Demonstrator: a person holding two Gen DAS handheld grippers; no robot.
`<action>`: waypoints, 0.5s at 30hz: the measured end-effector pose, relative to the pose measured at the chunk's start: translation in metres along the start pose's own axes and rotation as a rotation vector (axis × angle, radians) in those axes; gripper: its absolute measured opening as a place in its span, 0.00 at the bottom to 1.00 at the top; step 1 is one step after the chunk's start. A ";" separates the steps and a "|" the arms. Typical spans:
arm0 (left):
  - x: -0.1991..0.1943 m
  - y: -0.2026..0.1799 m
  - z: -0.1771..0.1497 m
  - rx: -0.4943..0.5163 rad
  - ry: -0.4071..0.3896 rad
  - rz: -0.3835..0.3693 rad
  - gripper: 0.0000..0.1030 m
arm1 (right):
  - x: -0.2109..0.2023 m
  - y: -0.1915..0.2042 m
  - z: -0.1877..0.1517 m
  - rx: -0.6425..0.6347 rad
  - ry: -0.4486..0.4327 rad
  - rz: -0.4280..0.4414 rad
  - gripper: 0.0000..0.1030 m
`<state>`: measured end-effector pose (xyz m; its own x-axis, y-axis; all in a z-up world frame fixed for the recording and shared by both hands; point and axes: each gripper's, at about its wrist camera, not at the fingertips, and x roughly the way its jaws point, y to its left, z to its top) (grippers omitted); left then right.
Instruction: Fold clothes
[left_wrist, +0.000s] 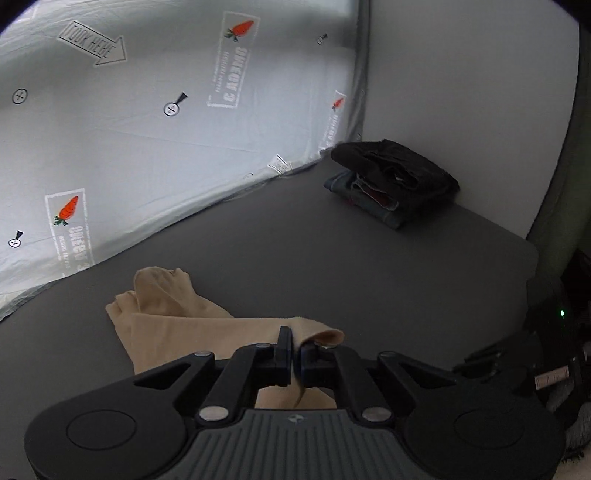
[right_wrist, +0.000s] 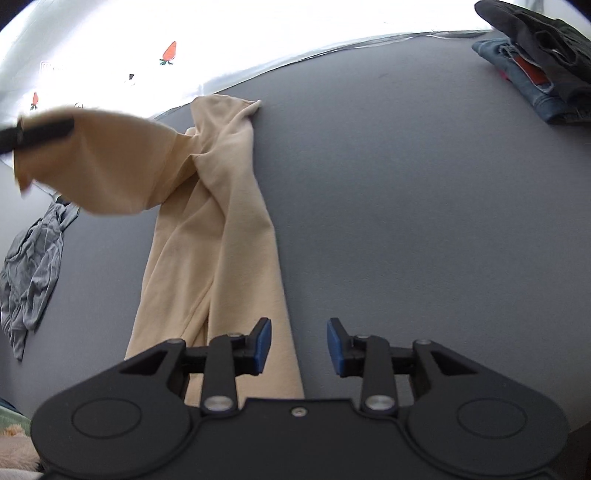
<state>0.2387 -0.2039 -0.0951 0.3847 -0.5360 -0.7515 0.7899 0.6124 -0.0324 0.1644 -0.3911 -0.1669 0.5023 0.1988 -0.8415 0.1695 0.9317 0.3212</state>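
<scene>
My right gripper (right_wrist: 299, 345) released, jaws apart over tan garment (right_wrist: 221, 229) on grey table (right_wrist: 388, 221). My left gripper (left_wrist: 295, 350) clenched on lifted end, probably hem. I'd carry it across, lay flat. Folded stack (left_wrist: 395, 181) far corner.

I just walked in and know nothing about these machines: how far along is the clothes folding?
Done: a folded stack sits at the far corner of the grey table. In hand: the left gripper is shut on an edge of the beige garment, lifting it; the right gripper is open beside it. Left: finishing that garment, then the crumpled grey garment.
</scene>
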 end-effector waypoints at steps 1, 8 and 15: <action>0.017 -0.009 -0.012 0.013 0.066 -0.027 0.10 | 0.000 -0.006 -0.001 0.015 0.003 -0.001 0.33; 0.064 -0.026 -0.071 -0.066 0.303 -0.093 0.40 | 0.007 -0.015 -0.007 -0.006 0.043 0.038 0.36; 0.016 0.014 -0.077 -0.415 0.124 -0.023 0.60 | 0.042 0.012 -0.008 -0.129 0.080 0.137 0.40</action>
<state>0.2191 -0.1588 -0.1580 0.2889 -0.4941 -0.8200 0.5289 0.7963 -0.2935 0.1804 -0.3691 -0.2017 0.4435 0.3450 -0.8272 -0.0083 0.9245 0.3811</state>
